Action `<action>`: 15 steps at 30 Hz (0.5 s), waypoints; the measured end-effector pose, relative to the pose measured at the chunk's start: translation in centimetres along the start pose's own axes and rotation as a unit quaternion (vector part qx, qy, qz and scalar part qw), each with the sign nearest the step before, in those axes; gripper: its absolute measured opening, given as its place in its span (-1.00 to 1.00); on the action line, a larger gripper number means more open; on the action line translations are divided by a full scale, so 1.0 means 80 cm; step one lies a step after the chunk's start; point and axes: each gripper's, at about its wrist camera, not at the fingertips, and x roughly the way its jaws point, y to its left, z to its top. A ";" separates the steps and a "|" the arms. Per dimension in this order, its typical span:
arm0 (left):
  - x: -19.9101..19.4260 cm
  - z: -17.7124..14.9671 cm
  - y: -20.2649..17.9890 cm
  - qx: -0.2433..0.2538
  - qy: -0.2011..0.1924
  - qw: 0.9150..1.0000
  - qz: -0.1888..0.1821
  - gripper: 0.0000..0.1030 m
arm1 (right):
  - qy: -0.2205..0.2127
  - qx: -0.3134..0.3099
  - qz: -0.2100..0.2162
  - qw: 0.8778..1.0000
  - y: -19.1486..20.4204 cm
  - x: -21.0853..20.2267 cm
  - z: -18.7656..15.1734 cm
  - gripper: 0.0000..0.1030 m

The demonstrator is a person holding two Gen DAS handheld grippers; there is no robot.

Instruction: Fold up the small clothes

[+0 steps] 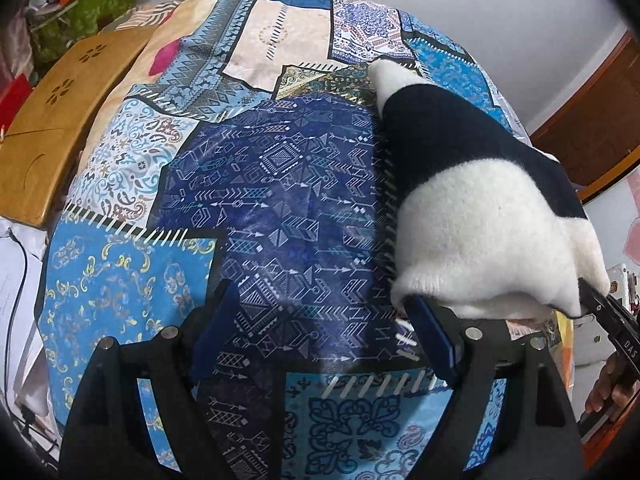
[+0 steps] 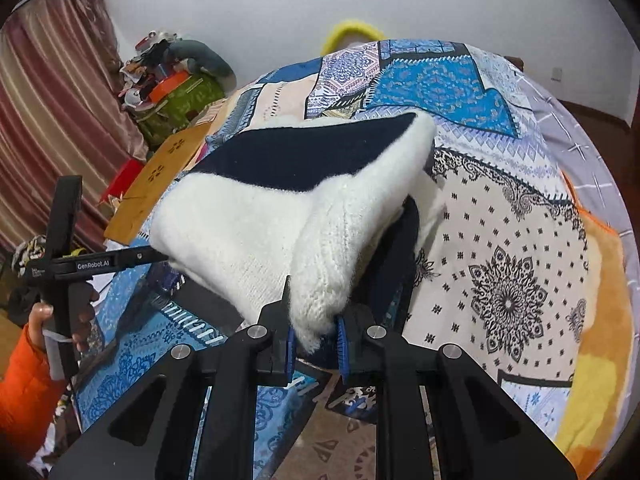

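A: Right wrist view: right gripper (image 2: pixel 316 340) has its blue pads pinching a white knit edge of the sweater (image 2: pixel 280 208). Garment is lifted off the patchwork bedspread (image 2: pixel 500 240) and hangs as a doubled wad towards the left.

B: Left side?

A: Left gripper (image 1: pixel 324 328) has its fingers spread wide with nothing between them. Its right pad (image 1: pixel 434 340) sits just under the white hem, touching or nearly so, can't tell which. So only one gripper holds the garment.

B: Progress?

A: Mid-fold at best, judging by the shape. The garment is bunched in the air rather than flat, and no tidy folded stack is visible. It likely needs laying down, squaring and a final fold.

B: Garment condition?

A: Thick fuzzy knit, white with a broad navy band across it. Soft and bulky, so it should hold a crease poorly. It occupies the right of the left wrist view, over the bed's right half.
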 end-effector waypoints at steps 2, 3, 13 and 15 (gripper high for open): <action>-0.003 -0.002 0.002 0.001 0.000 1.000 0.002 0.65 | -0.001 0.006 0.003 1.000 -0.001 -0.002 -0.001 -0.72; -0.005 -0.003 0.003 0.002 -0.001 1.000 0.005 0.65 | -0.001 0.008 0.004 1.000 -0.002 -0.003 -0.001 -0.71; -0.039 0.013 0.034 -0.008 -0.042 0.998 0.050 0.65 | 0.000 0.008 -0.001 1.000 -0.005 -0.022 -0.005 -0.66; -0.050 0.020 0.030 -0.006 -0.053 0.998 0.045 0.65 | -0.003 0.004 -0.007 1.000 -0.005 -0.030 -0.003 -0.61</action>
